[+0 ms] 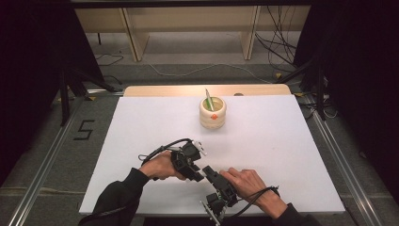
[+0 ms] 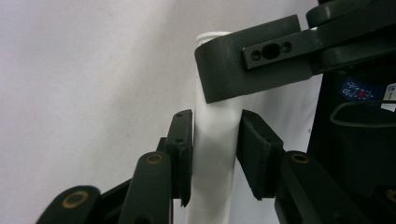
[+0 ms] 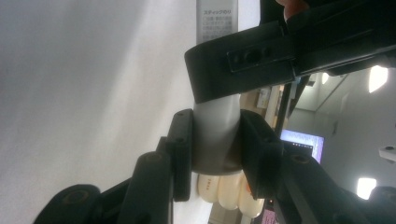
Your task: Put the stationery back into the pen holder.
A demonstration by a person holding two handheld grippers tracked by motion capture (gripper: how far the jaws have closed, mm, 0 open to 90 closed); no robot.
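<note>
Since both claws are clamped on the same slim white plastic glue-stick tube (image 2: 212, 154) low over the near middle of the white table (image 1: 282, 141), I'm going slow here; my left gripper (image 2: 214, 156) pinches the body, my right gripper (image 3: 215, 149) has closed on the grey end, probably the cap; if I pull off-axis the tube could twist out of one grip, or pop apart and drop; the cream ceramic pot (image 1: 212, 113) stands well apart, so no bump risk.

White glue stick (image 2: 212, 140) with grey label between black left gripper (image 2: 215, 158) jaws; cream cup (image 1: 212, 113) beyond; white surface (image 1: 282, 150).
</note>
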